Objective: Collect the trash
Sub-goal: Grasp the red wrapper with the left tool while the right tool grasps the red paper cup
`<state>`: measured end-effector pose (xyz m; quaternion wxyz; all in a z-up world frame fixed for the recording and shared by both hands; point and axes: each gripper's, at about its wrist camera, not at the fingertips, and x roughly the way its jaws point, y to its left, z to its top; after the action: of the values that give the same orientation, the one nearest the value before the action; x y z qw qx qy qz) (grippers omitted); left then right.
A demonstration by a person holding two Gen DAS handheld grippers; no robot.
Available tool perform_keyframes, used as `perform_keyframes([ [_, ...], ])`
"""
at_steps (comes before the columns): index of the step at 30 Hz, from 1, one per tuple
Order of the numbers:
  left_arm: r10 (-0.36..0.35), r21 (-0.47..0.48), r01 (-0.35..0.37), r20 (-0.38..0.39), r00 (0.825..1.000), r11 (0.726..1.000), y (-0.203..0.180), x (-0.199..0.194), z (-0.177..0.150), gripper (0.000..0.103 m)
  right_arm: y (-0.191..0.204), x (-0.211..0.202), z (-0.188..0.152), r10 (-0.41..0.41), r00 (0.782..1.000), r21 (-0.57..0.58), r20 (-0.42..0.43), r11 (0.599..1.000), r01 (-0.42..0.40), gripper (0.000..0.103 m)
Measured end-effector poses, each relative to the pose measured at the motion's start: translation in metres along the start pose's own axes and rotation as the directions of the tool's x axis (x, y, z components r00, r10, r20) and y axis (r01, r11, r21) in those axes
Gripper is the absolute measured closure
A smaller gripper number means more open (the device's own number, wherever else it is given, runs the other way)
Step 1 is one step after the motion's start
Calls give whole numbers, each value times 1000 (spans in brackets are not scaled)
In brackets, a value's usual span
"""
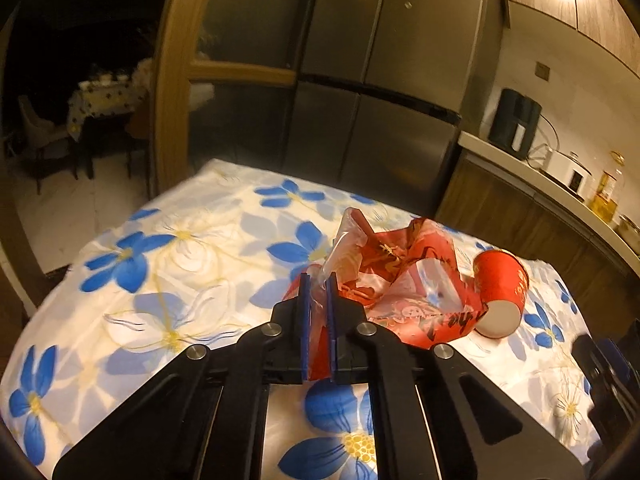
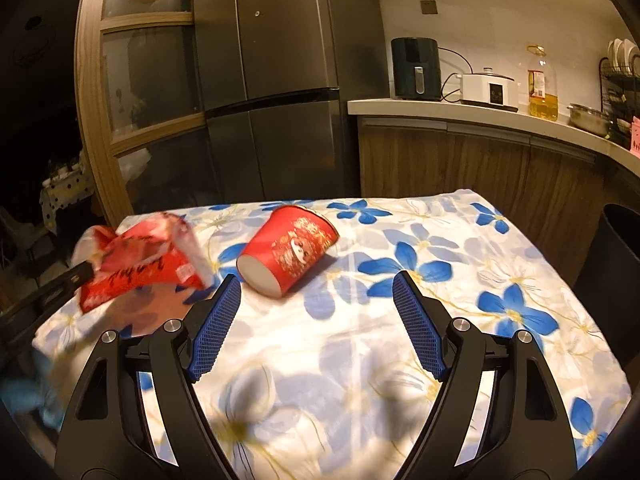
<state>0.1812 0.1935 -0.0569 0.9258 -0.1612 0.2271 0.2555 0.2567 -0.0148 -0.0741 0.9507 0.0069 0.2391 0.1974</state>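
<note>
Left wrist view, lower centre: the left gripper (image 1: 319, 286) has its two blue-padded fingers nearly closed, pinching a fold of a crumpled red and clear plastic wrapper (image 1: 404, 284), which spreads up and to the right of the fingertips above the tablecloth. Just beyond it, at right of centre, a red paper cup (image 1: 500, 292) lies on its side, its white base turned toward the camera, close against the wrapper's right edge. Both sit over a white tablecloth (image 1: 160, 280) printed with blue flowers.

Right wrist view, lower half: the right gripper (image 2: 316, 284) is spread wide, blue pads well apart, with nothing between them. Ahead, slightly left of centre, the red paper cup (image 2: 288, 256) lies tipped on the tablecloth (image 2: 460, 360), mouth toward the far side. At middle left the plastic wrapper (image 2: 140, 264), blurred, is held at the tip of the left gripper (image 2: 86, 270).

Background, upper frame: a dark steel refrigerator (image 2: 272, 80) at centre; at upper right a counter (image 2: 460, 110) bearing a black air fryer (image 2: 416, 68), a white cooker (image 2: 490, 88) and a bottle of oil (image 2: 542, 88). A dark bin (image 2: 612, 280) stands at the right edge.
</note>
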Motion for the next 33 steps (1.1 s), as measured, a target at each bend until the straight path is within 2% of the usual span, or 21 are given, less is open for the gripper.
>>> perform_keyframes([
  [4,47,-22,-47,35,998,999,2,-6,1,97,10,34,8,25,999,39,-43,999,-23,26],
  [8,37,-27,-37,23,999,999,4,-3,1,97,15,65,13,26,995,82,-92,996,-18,26],
  [15,34,-35,-34,-7,999,999,7,4,0,97,20,96,22,40,991,121,-131,992,-24,26],
  [17,26,-29,-26,-10,1000,999,6,5,0,97,23,101,23,43,989,121,-138,992,-26,29],
  [19,23,-19,-23,-13,1000,1000,4,6,-1,97,25,107,23,45,987,117,-157,993,-27,39],
  [20,21,-15,-21,-16,1000,1000,3,6,-1,97,26,110,21,49,985,118,-168,993,-29,39],
  [25,17,-6,-17,-28,999,1000,1,8,-2,97,27,105,21,54,987,107,-152,994,-38,53],
  [33,11,14,-10,-25,1000,1000,-4,5,-2,97,21,75,18,63,992,84,-113,995,-53,56],
])
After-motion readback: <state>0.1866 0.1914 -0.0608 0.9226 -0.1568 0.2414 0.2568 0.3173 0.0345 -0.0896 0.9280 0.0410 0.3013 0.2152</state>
